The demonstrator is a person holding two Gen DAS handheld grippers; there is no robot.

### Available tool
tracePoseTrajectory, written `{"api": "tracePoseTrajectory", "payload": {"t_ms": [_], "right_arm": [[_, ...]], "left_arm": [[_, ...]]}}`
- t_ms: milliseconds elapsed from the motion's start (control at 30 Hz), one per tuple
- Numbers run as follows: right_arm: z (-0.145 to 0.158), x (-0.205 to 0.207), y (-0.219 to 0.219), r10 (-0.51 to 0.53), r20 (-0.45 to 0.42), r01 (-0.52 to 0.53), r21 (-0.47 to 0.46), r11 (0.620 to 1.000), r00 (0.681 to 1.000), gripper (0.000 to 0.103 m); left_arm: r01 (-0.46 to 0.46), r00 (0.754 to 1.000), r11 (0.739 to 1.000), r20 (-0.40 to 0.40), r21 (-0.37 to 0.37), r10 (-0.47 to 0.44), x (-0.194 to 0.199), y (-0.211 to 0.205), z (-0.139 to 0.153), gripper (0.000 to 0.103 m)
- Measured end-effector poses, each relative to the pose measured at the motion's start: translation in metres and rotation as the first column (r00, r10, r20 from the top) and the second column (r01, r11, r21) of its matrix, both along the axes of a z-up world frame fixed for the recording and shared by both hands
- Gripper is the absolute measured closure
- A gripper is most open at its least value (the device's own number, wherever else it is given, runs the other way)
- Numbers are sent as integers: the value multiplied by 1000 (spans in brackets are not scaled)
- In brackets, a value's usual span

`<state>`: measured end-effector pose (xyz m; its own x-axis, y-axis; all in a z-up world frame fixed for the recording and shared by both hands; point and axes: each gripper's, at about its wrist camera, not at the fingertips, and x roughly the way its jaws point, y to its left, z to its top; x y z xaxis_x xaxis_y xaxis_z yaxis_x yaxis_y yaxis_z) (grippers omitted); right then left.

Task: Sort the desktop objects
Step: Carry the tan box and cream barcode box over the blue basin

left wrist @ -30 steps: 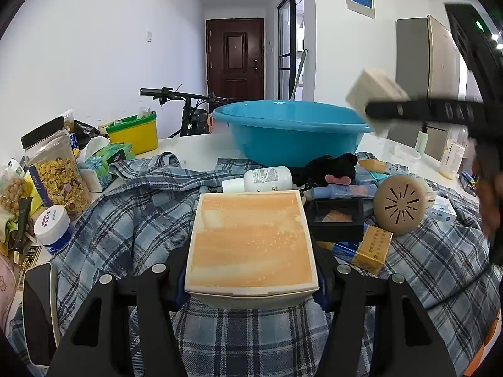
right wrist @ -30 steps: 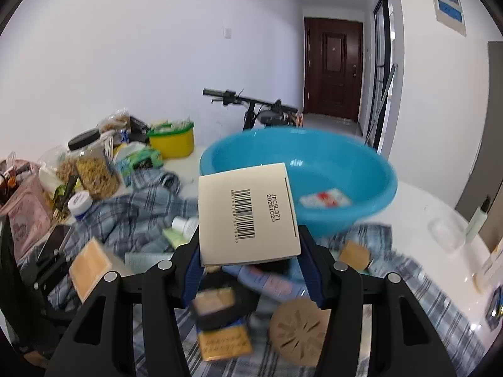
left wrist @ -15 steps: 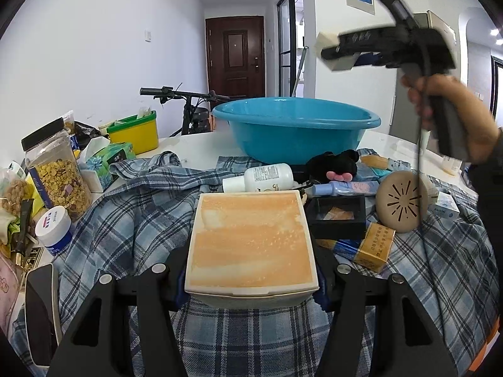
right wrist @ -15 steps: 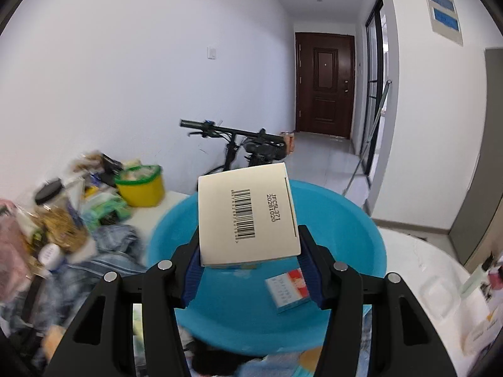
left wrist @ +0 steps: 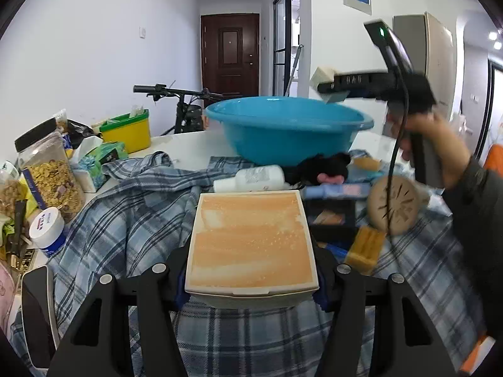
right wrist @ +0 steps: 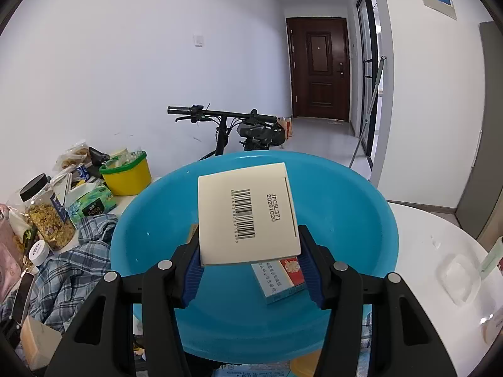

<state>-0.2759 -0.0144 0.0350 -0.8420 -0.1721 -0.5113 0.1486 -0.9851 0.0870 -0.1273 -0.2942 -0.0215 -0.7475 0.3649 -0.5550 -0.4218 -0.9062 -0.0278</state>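
My left gripper (left wrist: 251, 279) is shut on an orange-topped white box (left wrist: 251, 238), held low over the plaid shirt (left wrist: 125, 226). My right gripper (right wrist: 251, 264) is shut on a cream box with a barcode (right wrist: 248, 216) and holds it above the inside of the blue basin (right wrist: 345, 207). In the left wrist view the right gripper (left wrist: 330, 89) hovers over the basin's (left wrist: 283, 135) right rim with the cream box (left wrist: 325, 77). A red-and-teal carton (right wrist: 279, 278) lies in the basin.
On the shirt lie a white bottle (left wrist: 251, 177), a black plush (left wrist: 320, 166), a round tan disc (left wrist: 394, 204), a black tray (left wrist: 330, 216) and a yellow pack (left wrist: 364, 248). At left stand a cereal jar (left wrist: 50, 172), a tissue box (left wrist: 97, 163) and a yellow tub (left wrist: 125, 128).
My right gripper carried the cream box up from the table to over the basin, then dropped lower into it. My left gripper has stayed still with its box.
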Motion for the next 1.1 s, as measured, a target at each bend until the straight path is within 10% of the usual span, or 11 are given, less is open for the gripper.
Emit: {"api": "tracePoseTrajectory", "payload": {"t_ms": [467, 1100], "right_arm": [[-5, 4, 7, -8, -5, 8, -26, 1000, 1000, 50], [-1, 9, 23, -43, -22, 42, -53, 998, 999, 50]], "left_arm": [[14, 979, 999, -202, -29, -20, -68, 67, 120, 42], [30, 994, 996, -103, -86, -39, -189, 140, 71, 42]]}}
